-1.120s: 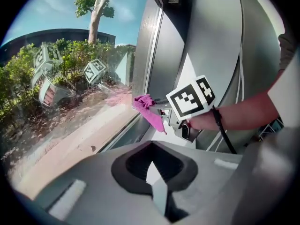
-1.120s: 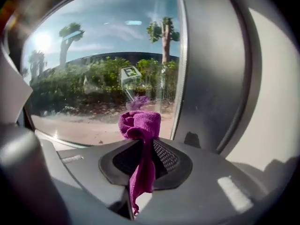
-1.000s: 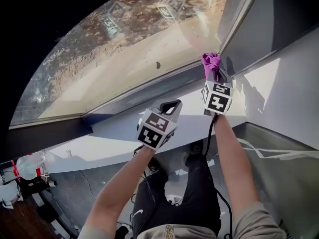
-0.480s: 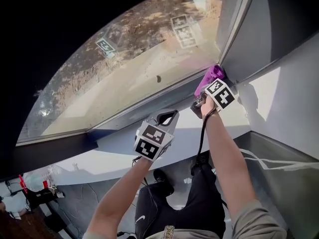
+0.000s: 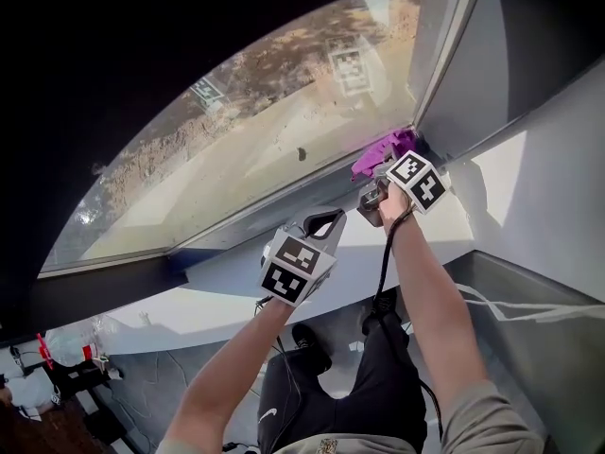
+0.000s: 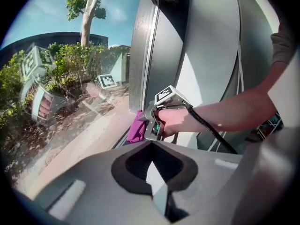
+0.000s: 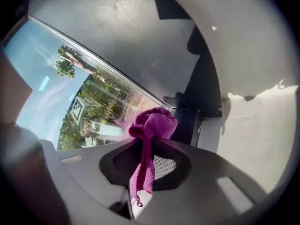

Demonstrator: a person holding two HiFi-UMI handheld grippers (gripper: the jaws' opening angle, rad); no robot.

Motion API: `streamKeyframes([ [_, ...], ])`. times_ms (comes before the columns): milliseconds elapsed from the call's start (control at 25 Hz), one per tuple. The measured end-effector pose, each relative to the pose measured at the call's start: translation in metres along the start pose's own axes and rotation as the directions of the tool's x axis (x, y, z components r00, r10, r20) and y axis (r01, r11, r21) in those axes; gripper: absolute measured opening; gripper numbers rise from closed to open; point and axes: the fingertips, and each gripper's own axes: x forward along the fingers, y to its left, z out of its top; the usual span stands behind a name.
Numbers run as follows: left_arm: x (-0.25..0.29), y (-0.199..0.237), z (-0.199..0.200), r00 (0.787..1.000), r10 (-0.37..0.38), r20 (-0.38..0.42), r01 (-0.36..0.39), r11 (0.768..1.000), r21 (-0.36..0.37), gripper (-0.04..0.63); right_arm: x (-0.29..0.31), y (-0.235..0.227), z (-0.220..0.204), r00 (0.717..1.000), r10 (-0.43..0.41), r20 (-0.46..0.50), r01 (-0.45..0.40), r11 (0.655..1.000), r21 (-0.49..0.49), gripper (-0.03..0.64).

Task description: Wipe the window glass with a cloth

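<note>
**A:** Magenta terry cloth (image 5: 382, 149) is sitting clenched in the right gripper (image 5: 376, 172). A crumpled wad is sticking out ahead of the jaws and a tail is hanging back between them.

**B:** Where is it lying against the window?

**A:** At the bottom right corner of the large glass pane (image 5: 255, 130), just where the glass is meeting the dark frame rail (image 5: 284, 200). I'm not able to say whether the wad is actually pressing on the glass.

**B:** Which way is most of the glass lying from there?

**A:** Leftward. The pane's long axis is running along the rail, away from the corner toward the person's left. I'm judging that the next stroke is calling for a sweep that way, with the wad pushed forward off the rail onto the glass.

**B:** Is the left gripper (image 5: 322, 221) helping?

**A:** No. Its jaws are closed on nothing, and it's hovering over the pale sill (image 5: 208, 296), well apart from the cloth. The right hand is much the nearer one.
</note>
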Motion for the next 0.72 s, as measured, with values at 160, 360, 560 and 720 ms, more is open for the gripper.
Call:
streamKeyframes([
  [160,-0.014,-0.013,0.007,1.000,-0.014,-0.006,0.014,1.000,0.019,0.000,-0.024,0.035,0.010,0.995,0.099,0.022,-0.100,0.995,0.023,0.075],
  [360,-0.046,-0.018,0.030,1.000,-0.006,0.013,0.005,0.999,0.048,0.000,-0.067,0.085,0.026,0.979,0.196,0.047,-0.197,0.980,0.008,0.075],
  [560,-0.075,-0.022,0.068,0.998,-0.002,0.059,-0.003,0.996,0.087,0.000,-0.121,0.154,0.056,0.935,0.342,0.092,-0.339,0.940,-0.041,0.075],
  [720,-0.095,-0.036,0.094,0.997,-0.012,0.076,0.003,0.993,0.116,0.000,-0.174,0.211,0.084,0.888,0.442,0.129,-0.432,0.897,-0.097,0.075],
])
